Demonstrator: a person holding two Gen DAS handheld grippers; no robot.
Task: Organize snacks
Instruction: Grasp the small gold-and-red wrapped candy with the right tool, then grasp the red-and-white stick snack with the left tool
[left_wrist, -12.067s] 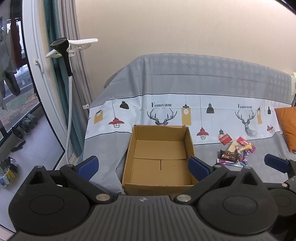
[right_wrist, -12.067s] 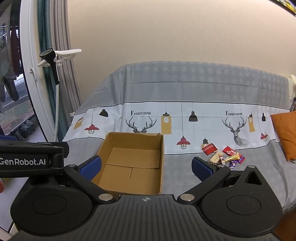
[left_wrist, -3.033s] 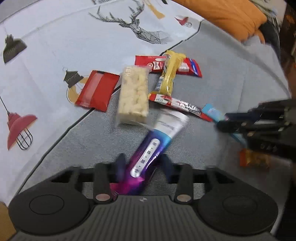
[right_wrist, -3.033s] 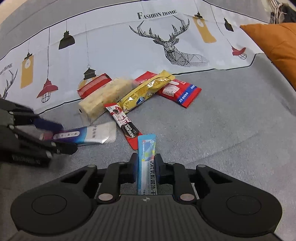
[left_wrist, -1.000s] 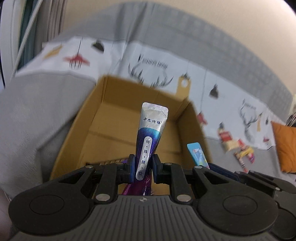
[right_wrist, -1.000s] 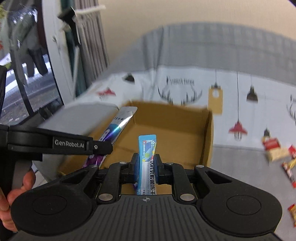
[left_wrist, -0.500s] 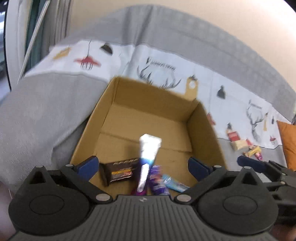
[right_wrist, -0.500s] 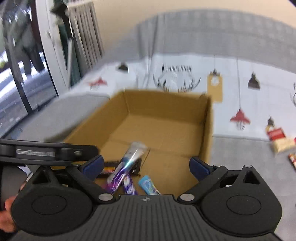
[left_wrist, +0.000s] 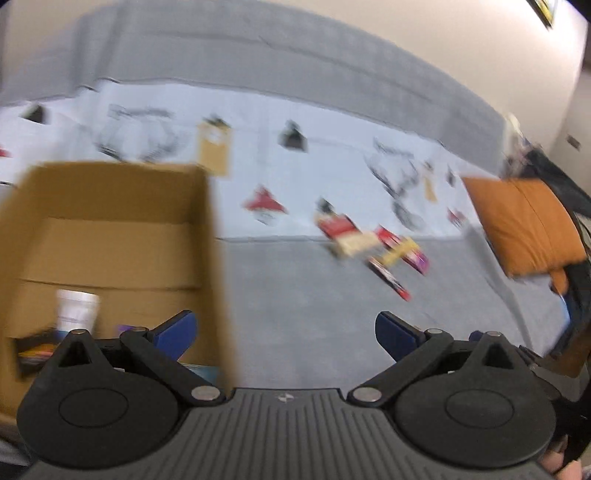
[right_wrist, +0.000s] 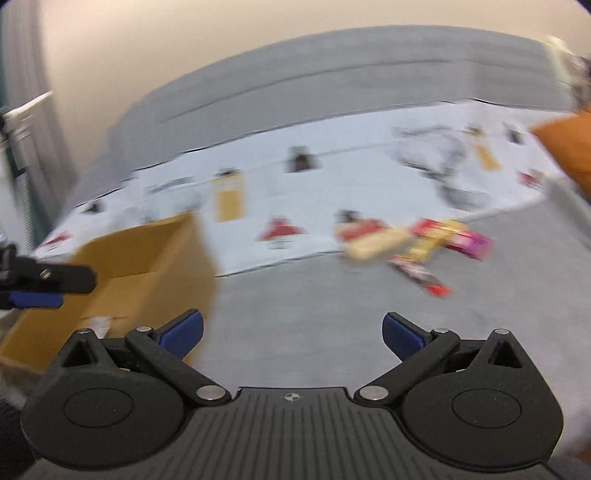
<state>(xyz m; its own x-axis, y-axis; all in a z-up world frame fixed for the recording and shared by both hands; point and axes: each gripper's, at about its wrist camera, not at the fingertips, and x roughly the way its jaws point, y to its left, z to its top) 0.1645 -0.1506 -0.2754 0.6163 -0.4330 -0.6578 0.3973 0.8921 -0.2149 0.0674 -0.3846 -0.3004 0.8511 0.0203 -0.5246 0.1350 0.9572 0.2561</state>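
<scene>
Left gripper (left_wrist: 284, 332) and right gripper (right_wrist: 291, 332) both gape wide with nothing between the jaws; dropped packets lie in the cardboard box (left_wrist: 110, 236); remaining snack pile (right_wrist: 413, 243) waits on the grey bedspread (left_wrist: 314, 295), likely the next pickup.

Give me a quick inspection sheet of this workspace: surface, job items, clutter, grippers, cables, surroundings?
Surface: bed under a grey printed cover.
Job's things: cardboard box holding a few wrappers; loose snack pile on the cover beside it.
Clutter: orange pillow.
Grippers: left gripper and right gripper both open, jaws just opened, nothing between them.
Cables: nothing seen.
Surroundings: beige wall; views blurred.
</scene>
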